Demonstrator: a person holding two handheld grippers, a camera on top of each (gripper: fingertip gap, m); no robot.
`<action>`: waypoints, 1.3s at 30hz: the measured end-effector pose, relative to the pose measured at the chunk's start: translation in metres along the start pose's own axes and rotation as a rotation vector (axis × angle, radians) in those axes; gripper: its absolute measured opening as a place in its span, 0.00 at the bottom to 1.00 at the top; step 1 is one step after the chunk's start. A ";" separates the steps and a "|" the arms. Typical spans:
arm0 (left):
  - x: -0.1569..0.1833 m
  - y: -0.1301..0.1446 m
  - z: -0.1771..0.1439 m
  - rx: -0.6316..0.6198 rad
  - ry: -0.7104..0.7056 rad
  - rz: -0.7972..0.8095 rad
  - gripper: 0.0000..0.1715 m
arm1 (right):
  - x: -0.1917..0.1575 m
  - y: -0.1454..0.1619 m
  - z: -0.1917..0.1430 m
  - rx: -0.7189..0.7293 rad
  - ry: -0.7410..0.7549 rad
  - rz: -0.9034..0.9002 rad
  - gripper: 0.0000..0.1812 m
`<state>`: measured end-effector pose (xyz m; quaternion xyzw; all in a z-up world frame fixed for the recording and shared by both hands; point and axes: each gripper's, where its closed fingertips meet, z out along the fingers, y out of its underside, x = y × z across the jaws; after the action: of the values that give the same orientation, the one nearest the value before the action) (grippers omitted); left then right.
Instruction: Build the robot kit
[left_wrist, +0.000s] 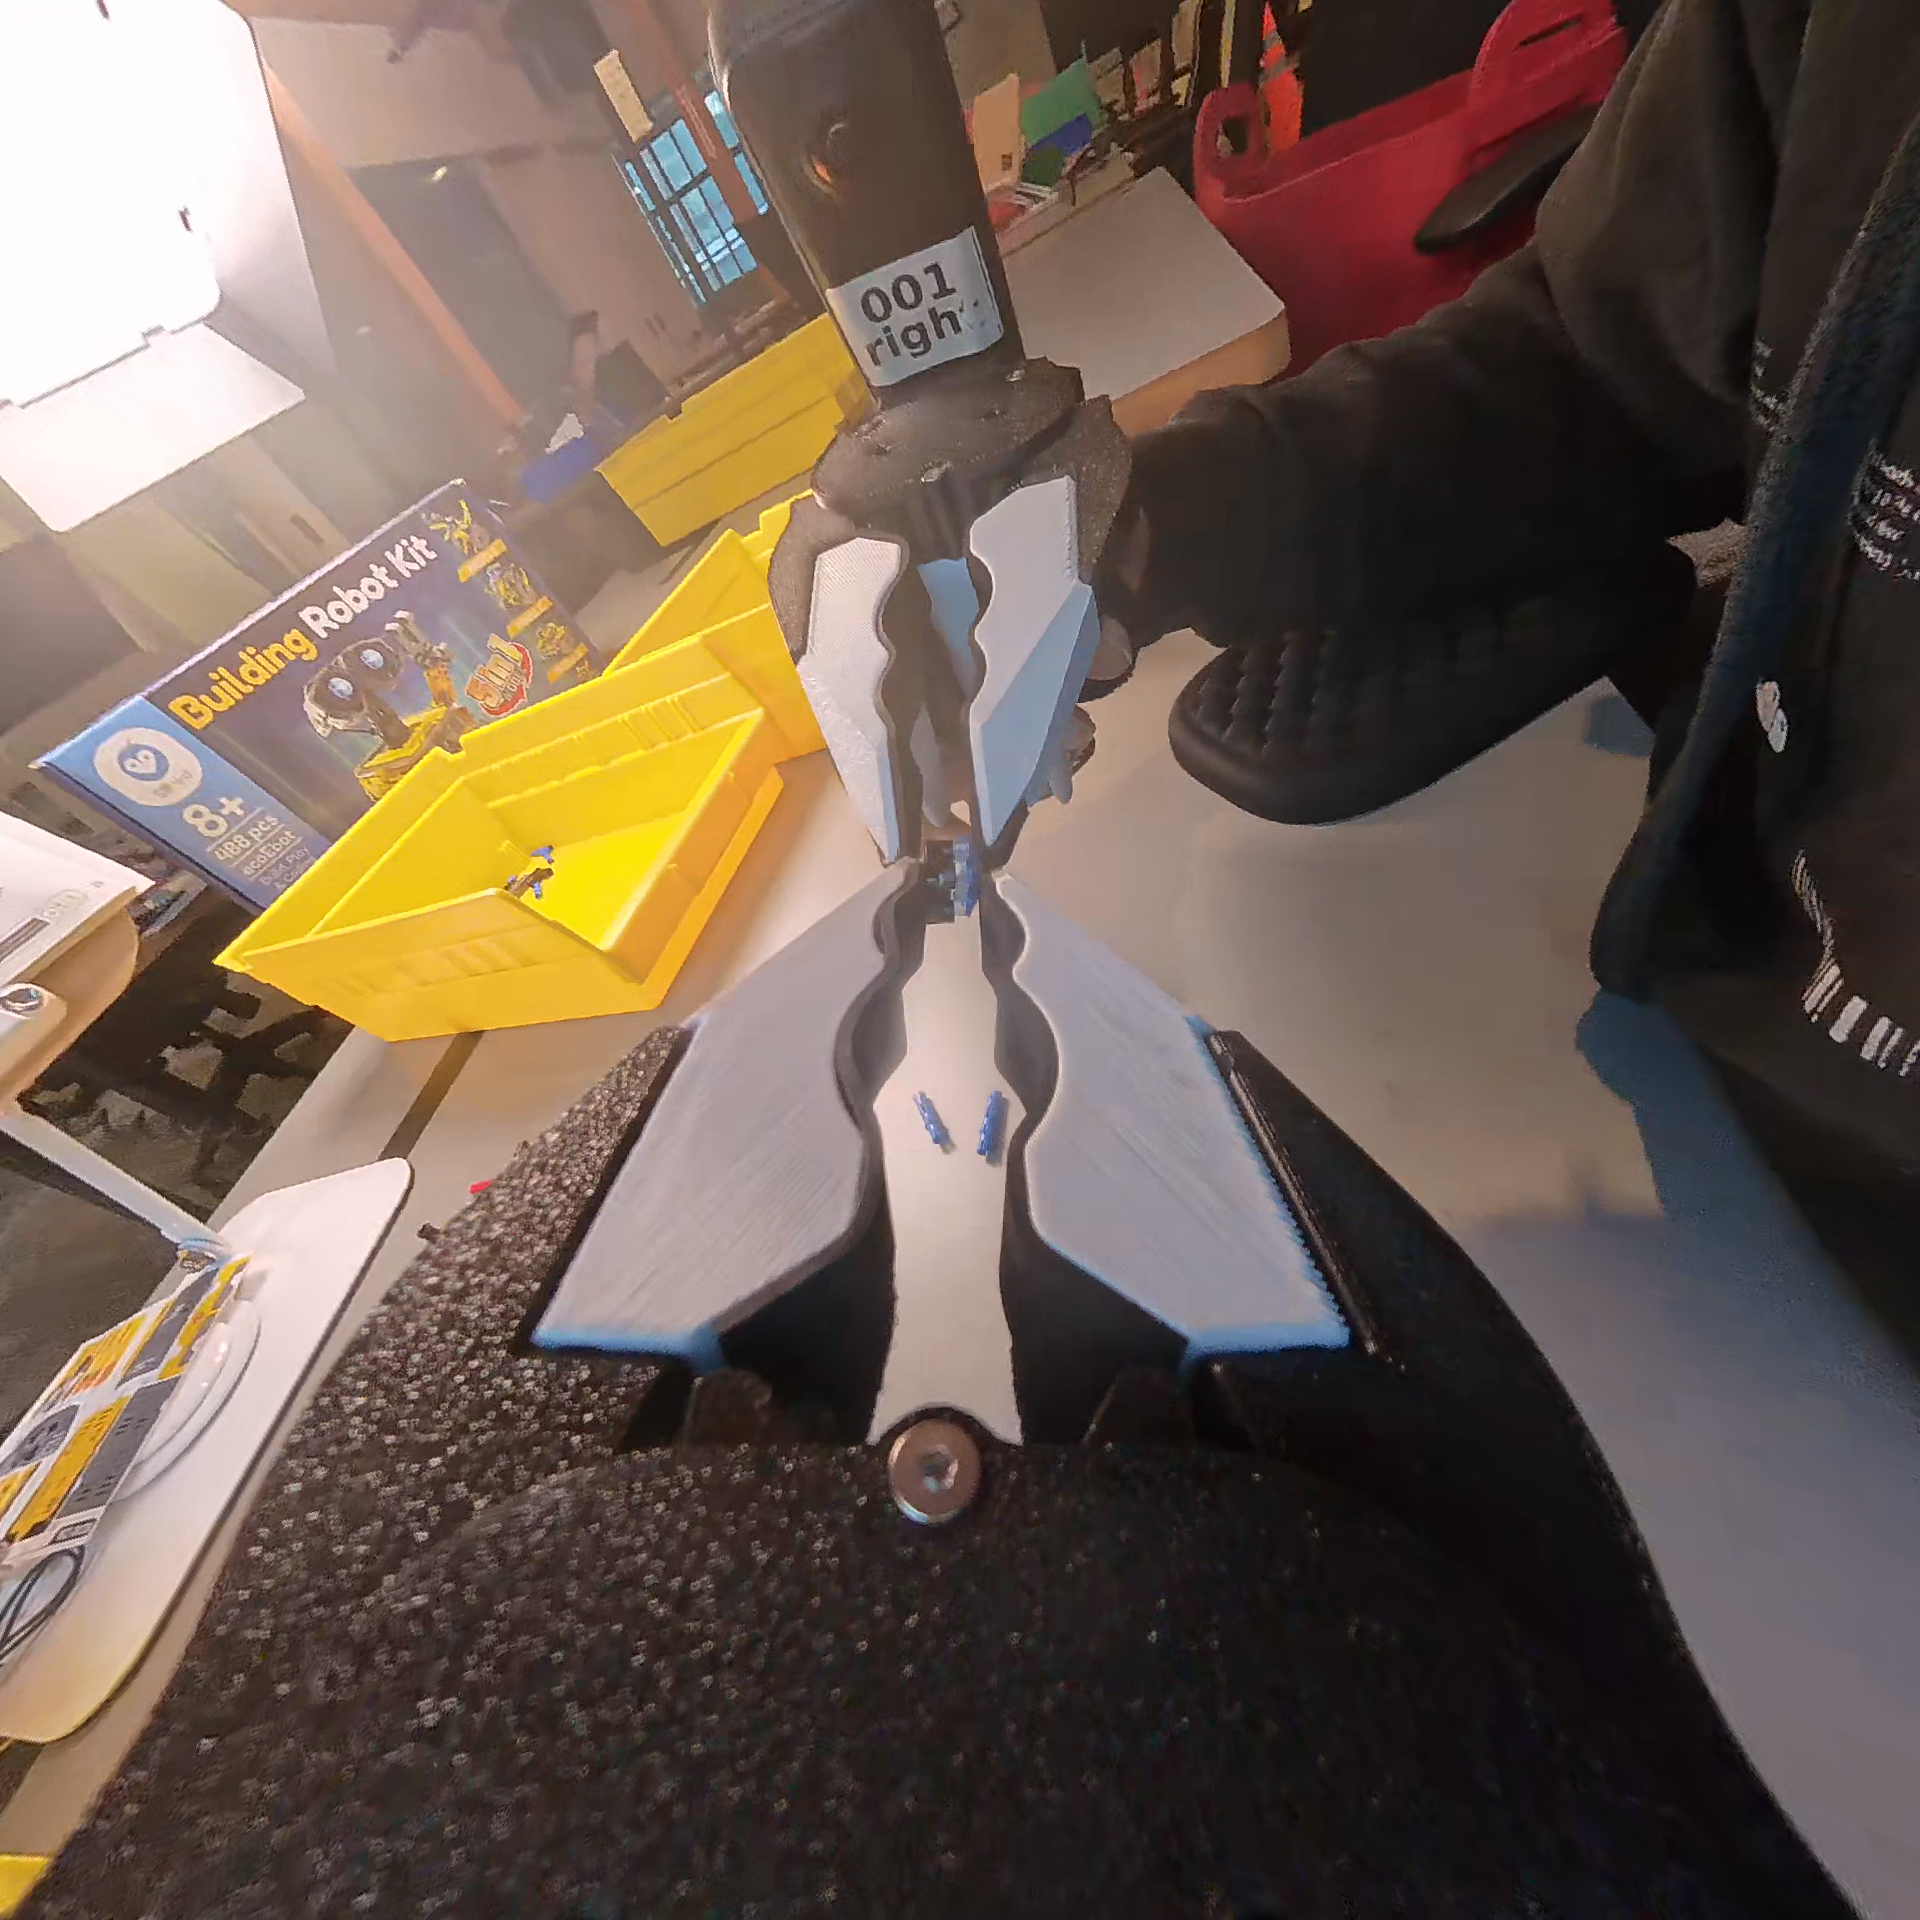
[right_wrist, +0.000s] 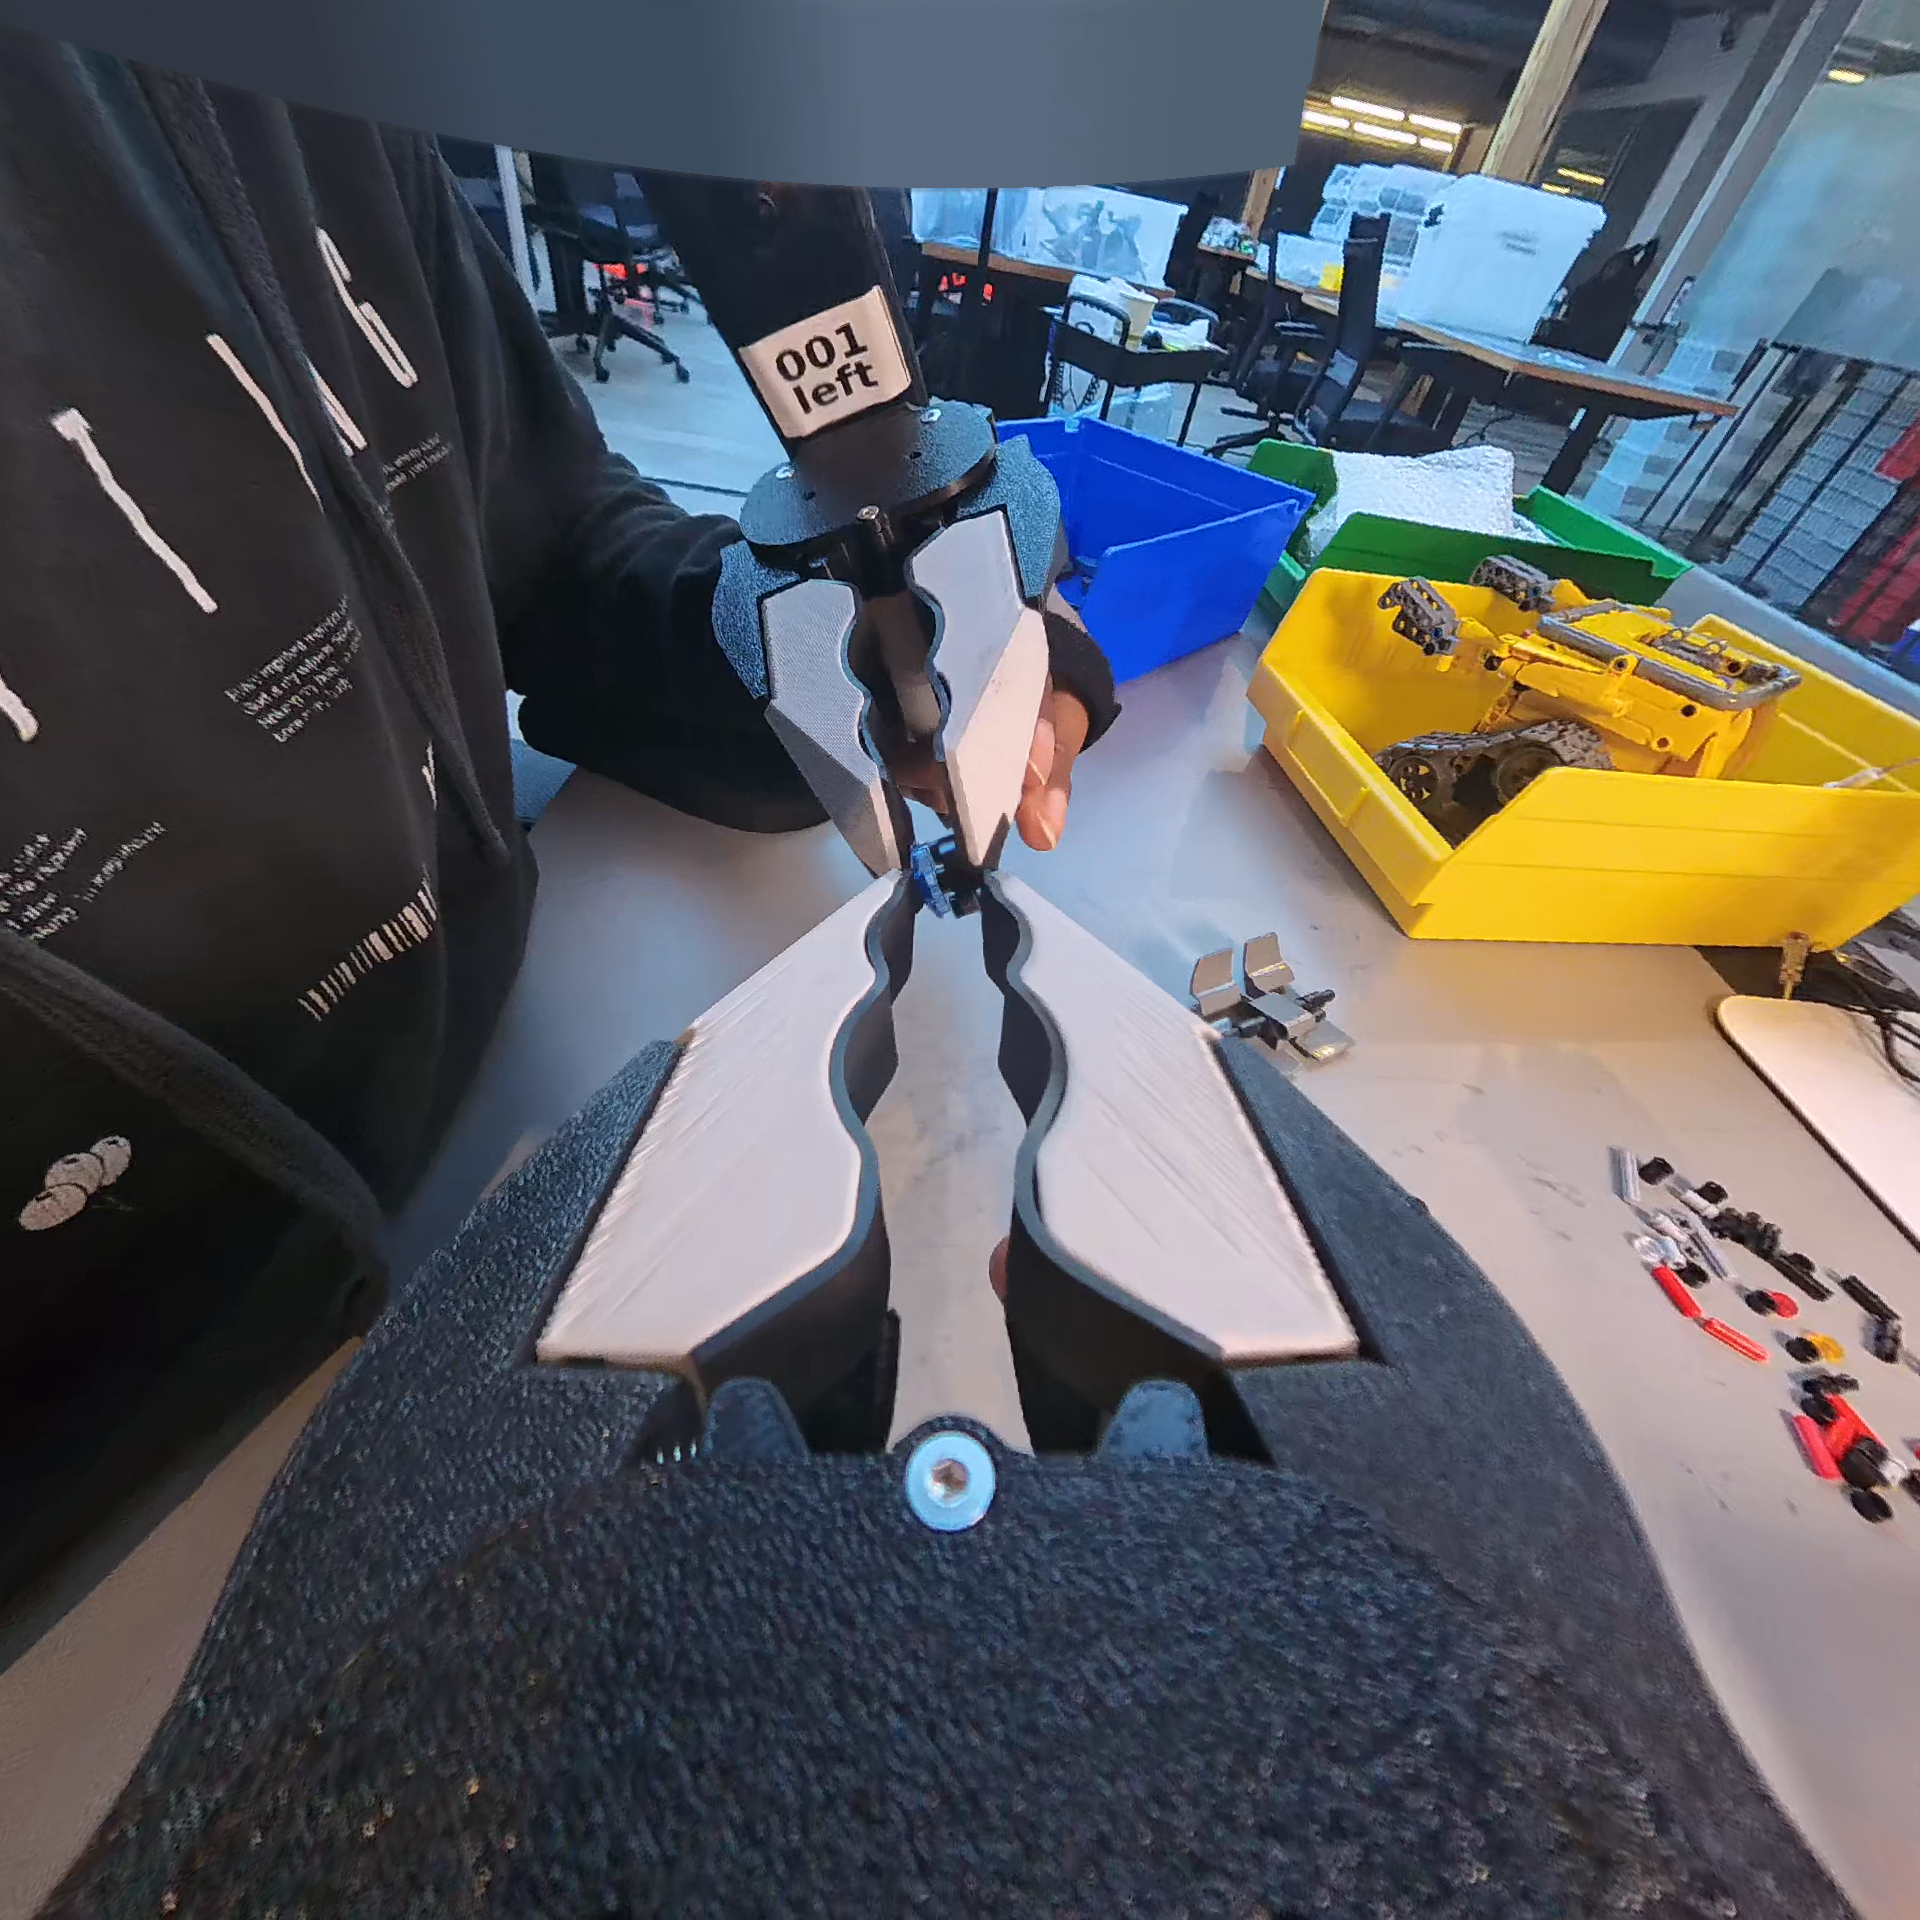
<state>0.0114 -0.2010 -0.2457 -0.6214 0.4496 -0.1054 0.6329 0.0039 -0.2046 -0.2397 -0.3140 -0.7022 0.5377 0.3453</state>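
Note:
My left gripper (left_wrist: 948, 883) and my right gripper (right_wrist: 943, 885) meet tip to tip above the white table (left_wrist: 1299, 997). Both are shut on one small blue and black brick assembly (left_wrist: 951, 878), also in the right wrist view (right_wrist: 940, 883). The right gripper (left_wrist: 940, 831) points down at me in the left wrist view. The left gripper (right_wrist: 935, 854) faces me in the right wrist view. Two small blue pins (left_wrist: 961, 1122) lie on the table under my left fingers (left_wrist: 727, 1153).
An open yellow bin (left_wrist: 499, 935) with a small blue part and a toy kit box (left_wrist: 312, 686) stand left. A yellow bin (right_wrist: 1558, 831) holds a built yellow tracked model (right_wrist: 1558, 696). A grey subassembly (right_wrist: 1262, 1003), loose red and black parts (right_wrist: 1766, 1320), a blue bin (right_wrist: 1153, 530). Only a small space, under 4 cm, lies between the two pairs of fingers. Left tips and right tips are each some 20 centimeters from the grey subassembly (right_wrist: 1262, 1003).

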 end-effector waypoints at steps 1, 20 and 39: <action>0.000 -0.002 -0.001 0.007 -0.003 0.010 0.05 | -0.001 -0.002 0.000 0.011 -0.008 0.010 0.07; -0.001 -0.006 -0.001 0.000 -0.052 0.122 0.05 | -0.001 -0.005 0.000 0.159 -0.037 0.076 0.06; -0.010 0.023 0.006 -0.114 -0.007 -0.144 0.05 | 0.019 0.020 0.004 0.136 -0.011 0.264 0.05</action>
<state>0.0002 -0.1856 -0.2623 -0.6877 0.4069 -0.1227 0.5887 -0.0092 -0.1872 -0.2568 -0.3767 -0.6186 0.6265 0.2881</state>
